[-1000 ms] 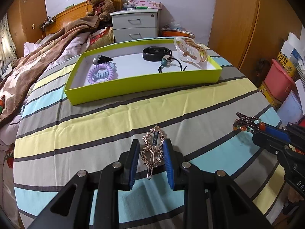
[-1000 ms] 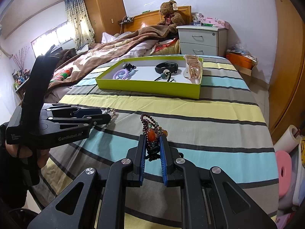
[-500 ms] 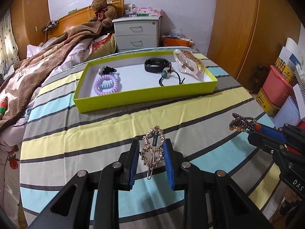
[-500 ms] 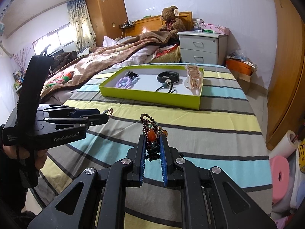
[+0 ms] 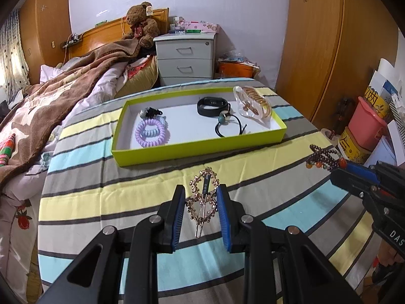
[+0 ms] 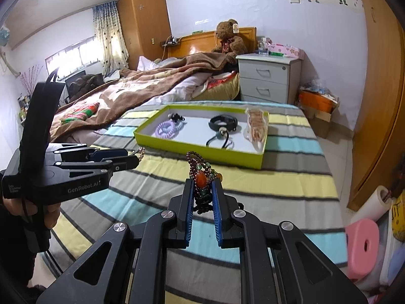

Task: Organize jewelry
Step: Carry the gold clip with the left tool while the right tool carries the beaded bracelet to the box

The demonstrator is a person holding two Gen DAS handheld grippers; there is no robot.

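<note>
My left gripper [image 5: 202, 192] is shut on a gold beaded hair clip [image 5: 203, 197] and holds it above the striped tablecloth. My right gripper [image 6: 203, 185] is shut on a dark red bead bracelet [image 6: 201, 177] with an orange stone; it also shows at the right of the left wrist view [image 5: 325, 158]. A lime-green tray [image 5: 202, 147] stands farther back and holds purple coil hair ties [image 5: 152, 133], a black band [image 5: 211, 106], a black elastic with a bead [image 5: 227, 124], a black clip [image 5: 150, 112] and a clear comb clip [image 5: 253, 102].
The round table with the striped cloth [image 5: 101, 190] drops off at its edges. A bed with a brown blanket [image 5: 50, 101] lies to the left. A grey nightstand [image 5: 186, 58] stands behind. A pink bucket [image 5: 367, 124] and boxes sit right.
Both grippers have risen and drawn back from the tray, which now looks smaller and farther. Each still holds its piece.
</note>
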